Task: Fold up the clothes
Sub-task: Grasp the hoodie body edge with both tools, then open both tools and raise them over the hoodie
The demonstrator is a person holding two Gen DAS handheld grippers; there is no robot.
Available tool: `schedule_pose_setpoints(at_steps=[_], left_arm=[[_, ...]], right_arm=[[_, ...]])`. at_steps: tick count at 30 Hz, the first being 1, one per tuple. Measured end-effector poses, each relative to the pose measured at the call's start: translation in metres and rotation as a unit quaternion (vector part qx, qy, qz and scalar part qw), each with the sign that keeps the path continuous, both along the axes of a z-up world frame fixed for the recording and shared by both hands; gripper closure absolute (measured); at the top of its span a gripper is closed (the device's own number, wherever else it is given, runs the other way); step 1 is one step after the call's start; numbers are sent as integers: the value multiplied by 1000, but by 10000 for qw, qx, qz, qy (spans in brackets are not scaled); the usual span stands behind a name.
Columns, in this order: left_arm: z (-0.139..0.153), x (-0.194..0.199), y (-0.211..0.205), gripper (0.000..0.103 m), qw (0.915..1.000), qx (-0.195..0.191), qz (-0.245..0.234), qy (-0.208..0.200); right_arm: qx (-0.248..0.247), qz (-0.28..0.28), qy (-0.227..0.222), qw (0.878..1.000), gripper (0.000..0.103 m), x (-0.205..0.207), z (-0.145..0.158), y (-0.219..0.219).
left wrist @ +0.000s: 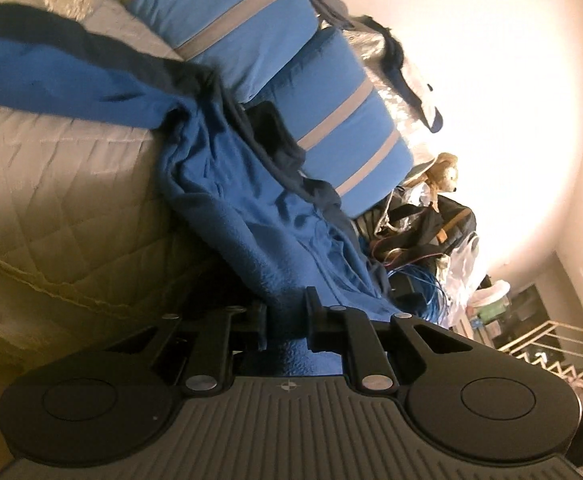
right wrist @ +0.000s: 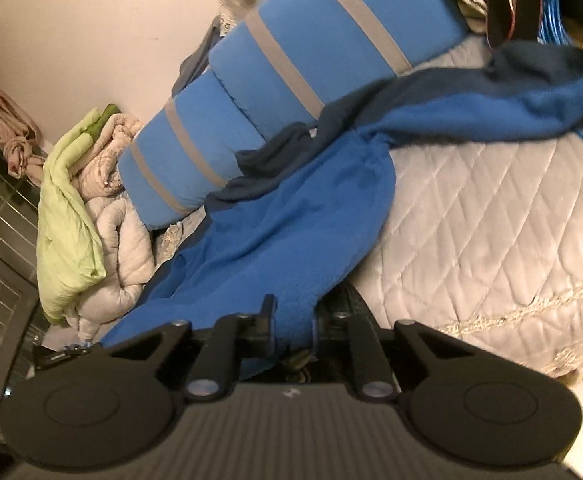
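Two tools on blue fleece

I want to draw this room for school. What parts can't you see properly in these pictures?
- Blue fleece garment: what kind it is; bunched up in both views, and its held edges are hidden inside the left claw and right claw.
- Bed: cut off by the frame edges in both views.
- Shelf items: left view, too small and washed out by glare.
- Dark straps and blue cables: right view, cut off at the top.
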State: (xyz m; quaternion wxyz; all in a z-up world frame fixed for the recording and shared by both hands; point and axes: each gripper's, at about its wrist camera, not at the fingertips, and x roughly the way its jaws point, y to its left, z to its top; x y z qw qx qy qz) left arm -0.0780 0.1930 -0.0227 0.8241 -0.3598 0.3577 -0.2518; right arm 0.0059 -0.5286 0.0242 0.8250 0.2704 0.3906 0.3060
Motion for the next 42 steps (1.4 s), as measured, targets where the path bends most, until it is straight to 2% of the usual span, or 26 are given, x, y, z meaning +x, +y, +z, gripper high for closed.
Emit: schedule_pose_setpoints(at_steps=[6, 11, 18, 19, 20, 21, 22, 23, 24, 25, 29, 30, 33, 38, 42], left_arm=[[12, -12, -3, 87, 9998, 185, -20, -97], [6, -12, 1, 87, 9997, 249, 65, -50], [-23, -2, -5, 83, 9967, 480, 174, 624], [-25, -1, -6, 80, 9962, 495, 195, 696], [-24, -1, -6, 75, 9957, 544, 243, 714], [-21, -1, -5, 73, 9950, 621, 276, 734], [-18, -1, -3, 65, 9942, 701, 311, 755], [-13, -3, -1, 51, 9928, 830, 368, 780], [-8, -4, 0, 43, 9911, 968, 422, 806], [-1, -5, 2, 27, 9876, 1245, 442, 847], [31, -5, 11, 25, 9682, 2266, 512, 927], [41, -5, 15, 25, 9662, 2360, 549, 882], [76, -2, 25, 25, 9666, 2396, 599, 690], [140, 4, 19, 25, 9644, 2590, 452, 300], [184, 16, 17, 25, 9728, 2311, 149, -1]], right_arm=[[-75, -8, 25, 10000, 88, -10, 9, -5], [-32, 10, 210, 9998, 89, -17, -4, -3], [-384, -32, 425, 9984, 84, -16, -24, 6], [-498, -75, 427, 9978, 75, -15, -23, 7], [-612, -118, 430, 9971, 56, -15, -23, 9], [-734, -147, 421, 9963, 46, -14, -22, 9], [-874, -145, 387, 9953, 29, -14, -19, 10], [-996, -150, 340, 9943, 17, -14, -15, 9], [-1080, -165, 266, 9937, 14, -15, -11, 6], [-1151, -177, 200, 9930, 10, -15, -6, 3], [-1414, -296, -153, 9894, 0, -11, 22, -18], [-1507, -330, -255, 9877, 0, -9, 31, -23], [-1738, -451, -558, 9822, 0, 2, 64, -38], [-1623, -559, -1001, 9801, 0, 19, 133, -61], [-1729, -595, -1457, 9723, 0, 31, 196, -66]])
